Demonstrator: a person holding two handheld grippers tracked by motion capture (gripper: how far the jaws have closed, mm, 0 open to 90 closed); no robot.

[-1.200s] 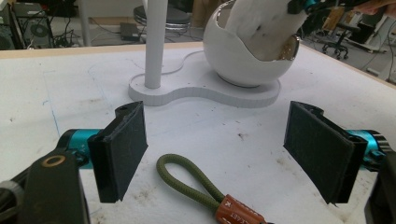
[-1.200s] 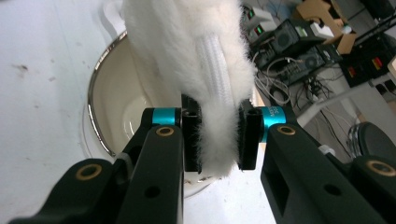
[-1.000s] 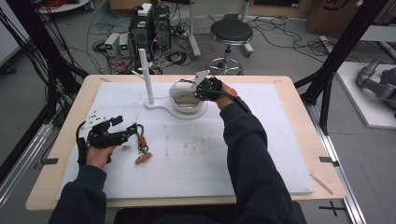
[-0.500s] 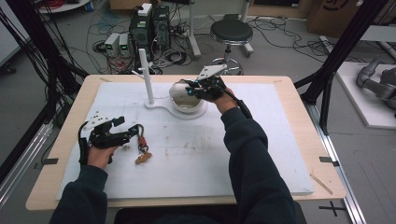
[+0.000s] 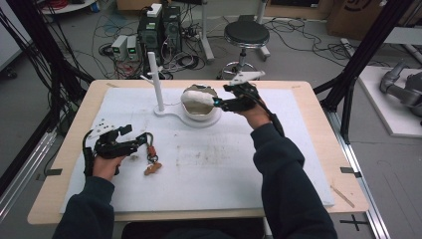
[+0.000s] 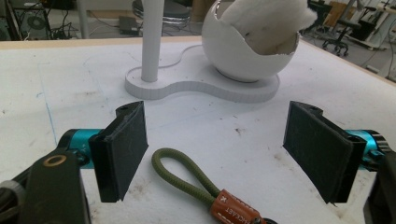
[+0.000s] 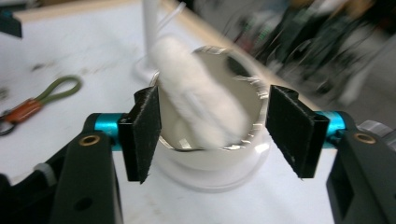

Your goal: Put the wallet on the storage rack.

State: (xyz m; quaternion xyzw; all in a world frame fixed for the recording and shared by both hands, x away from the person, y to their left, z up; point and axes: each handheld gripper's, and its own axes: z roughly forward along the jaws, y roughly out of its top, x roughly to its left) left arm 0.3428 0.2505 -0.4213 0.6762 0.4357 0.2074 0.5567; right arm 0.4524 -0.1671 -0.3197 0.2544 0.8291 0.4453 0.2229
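I note the table [image 5: 318, 149] is pale wood, covered by a white mat [image 5: 219, 164] marked with scuffs and faint stains near its middle; a white stand with an upright post [image 5: 156, 82] and a round bowl [image 5: 199, 110] sits toward the far edge. A white cloth wad [image 5: 198, 97] lies in the bowl, one end raised over its rim; my right tool [image 5: 219, 103] hangs just beside the bowl's right side, its jaws having just been opening and now standing wide, the cloth seen between them in the right gripper view but touched by neither pad. My left tool [image 5: 144, 142] rests low at the mat's near left; its jaws stand wide apart, with an olive cord loop [image 6: 184, 175] bearing a brown leather tag [image 6: 233, 209] lying on the mat between them, untouched. Beyond the table I see a grey floor strewn with cables, computer cases [image 5: 161, 30], a black stool [image 5: 246, 36] and black frame posts [image 5: 370, 42].
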